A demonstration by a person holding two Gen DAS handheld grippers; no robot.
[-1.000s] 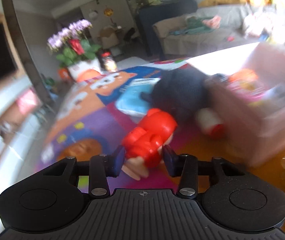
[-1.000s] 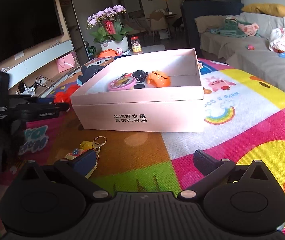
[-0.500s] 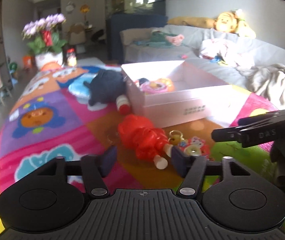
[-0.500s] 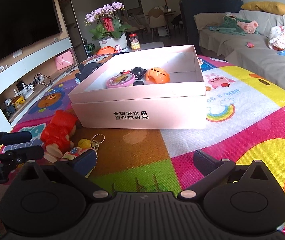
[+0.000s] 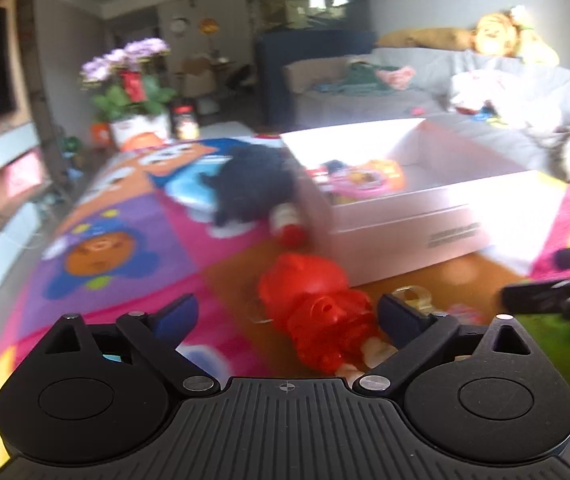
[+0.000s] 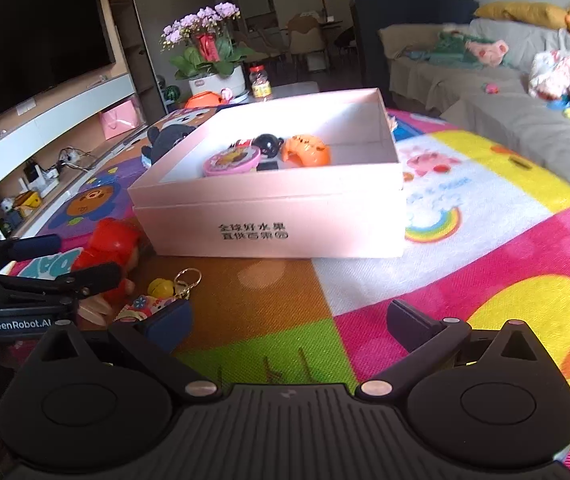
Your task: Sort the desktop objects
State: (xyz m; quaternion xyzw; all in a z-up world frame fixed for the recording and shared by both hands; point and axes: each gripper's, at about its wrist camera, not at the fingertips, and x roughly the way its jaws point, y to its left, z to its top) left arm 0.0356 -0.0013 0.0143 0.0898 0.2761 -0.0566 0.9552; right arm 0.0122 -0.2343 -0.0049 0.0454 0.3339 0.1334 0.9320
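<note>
A red toy figure [image 5: 317, 320] lies on the colourful play mat [image 5: 125, 208] just in front of the pink cardboard box [image 5: 405, 220]. My left gripper [image 5: 287, 310] straddles the figure; its jaws are opening wide and the pads stand clear of it. In the right wrist view the red figure [image 6: 113, 244] sits left of the box [image 6: 277, 224], between the left gripper's fingers [image 6: 89, 274]. My right gripper [image 6: 289, 318] is open above the mat with nothing between its fingers. A keychain with small charms [image 6: 161, 292] lies next to its left finger. The box holds a pink disc [image 6: 231, 160] and an orange toy [image 6: 307, 150].
A dark plush toy [image 5: 249, 184] and a white bottle with a red cap [image 5: 289, 228] lie behind the red figure, left of the box. A flower pot [image 6: 213, 80] stands at the mat's far end. A grey sofa [image 6: 485, 92] runs along the right, a TV shelf [image 6: 45, 128] along the left.
My left gripper was shut on the red figure and held it up; now the figure lies on the mat and the jaws have spread wide. The right gripper has not moved.
</note>
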